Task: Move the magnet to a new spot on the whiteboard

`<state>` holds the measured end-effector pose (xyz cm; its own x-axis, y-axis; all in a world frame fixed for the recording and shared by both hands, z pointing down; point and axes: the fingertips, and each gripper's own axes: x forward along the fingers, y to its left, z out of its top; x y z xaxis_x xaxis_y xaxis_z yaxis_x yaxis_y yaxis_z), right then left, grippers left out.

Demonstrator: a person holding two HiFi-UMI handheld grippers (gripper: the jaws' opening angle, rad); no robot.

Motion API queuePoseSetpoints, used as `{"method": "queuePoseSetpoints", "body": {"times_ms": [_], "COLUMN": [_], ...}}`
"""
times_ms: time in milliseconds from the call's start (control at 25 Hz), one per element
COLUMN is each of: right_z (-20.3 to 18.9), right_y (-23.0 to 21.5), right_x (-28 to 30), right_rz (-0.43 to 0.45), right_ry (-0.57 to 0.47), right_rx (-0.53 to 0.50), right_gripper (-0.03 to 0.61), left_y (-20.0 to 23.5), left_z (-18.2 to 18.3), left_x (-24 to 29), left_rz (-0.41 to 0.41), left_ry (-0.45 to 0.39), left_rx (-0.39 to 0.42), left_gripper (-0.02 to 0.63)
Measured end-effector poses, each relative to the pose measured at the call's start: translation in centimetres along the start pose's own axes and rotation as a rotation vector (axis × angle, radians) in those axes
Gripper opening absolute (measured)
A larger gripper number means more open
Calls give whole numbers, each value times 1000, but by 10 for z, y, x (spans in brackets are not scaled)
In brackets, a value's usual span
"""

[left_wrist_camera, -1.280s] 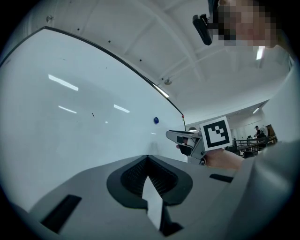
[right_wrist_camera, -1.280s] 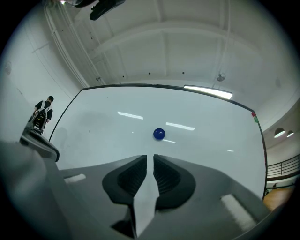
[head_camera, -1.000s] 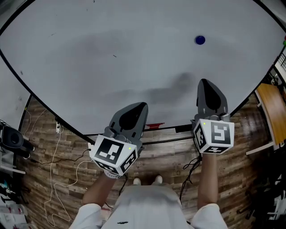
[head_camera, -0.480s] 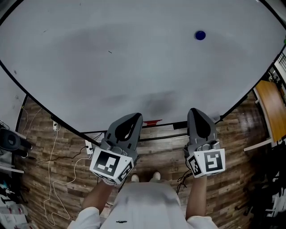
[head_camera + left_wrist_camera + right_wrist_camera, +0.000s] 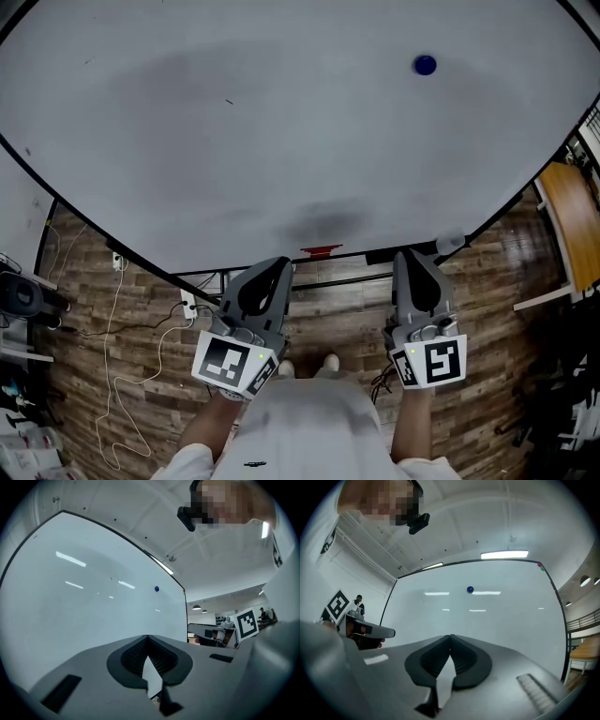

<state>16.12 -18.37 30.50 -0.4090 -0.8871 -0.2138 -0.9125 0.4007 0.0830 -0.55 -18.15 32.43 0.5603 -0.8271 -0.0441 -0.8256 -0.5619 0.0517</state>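
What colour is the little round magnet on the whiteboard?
The magnet is dark blue. It shows best in the head view.

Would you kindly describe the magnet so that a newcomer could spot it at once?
The large whiteboard fills most of the head view. Toward its upper right, far above the right claw, sits the magnet. It is a small round dark-blue dot, the only one there amid faint grey smudges.

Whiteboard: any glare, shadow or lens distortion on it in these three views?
Head view: fisheye bows the whiteboard edge into an arc; a soft grey shadow sits near its lower edge. Left gripper view: ceiling-light streaks reflect on it. Right gripper view: similar streaks beside the magnet.
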Motion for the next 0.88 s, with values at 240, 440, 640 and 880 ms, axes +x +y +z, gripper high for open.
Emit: {"method": "queuePoseSetpoints", "body": {"times_ms": [240, 440, 640, 880], "right_z": [-12, -13, -14, -17], "right_y": [5, 6, 9, 8], "right_x": [0, 5, 7, 7], "right_rz": [-6, -12, -1, 2], "right_ry": [23, 29, 40, 45], "right_rx": [9, 5, 12, 12], "right_gripper": [11, 11, 9, 9], "left_y": [4, 1, -2, -3], "left_z": [-6, -7, -7, -11], "left_x": [-4, -1, 0, 2], "left_rz": [7, -5, -9, -8], "left_ry": [9, 8, 9, 19], "left_rx": [-8, -7, -10, -25], "left_gripper": [6, 6, 6, 6]}}
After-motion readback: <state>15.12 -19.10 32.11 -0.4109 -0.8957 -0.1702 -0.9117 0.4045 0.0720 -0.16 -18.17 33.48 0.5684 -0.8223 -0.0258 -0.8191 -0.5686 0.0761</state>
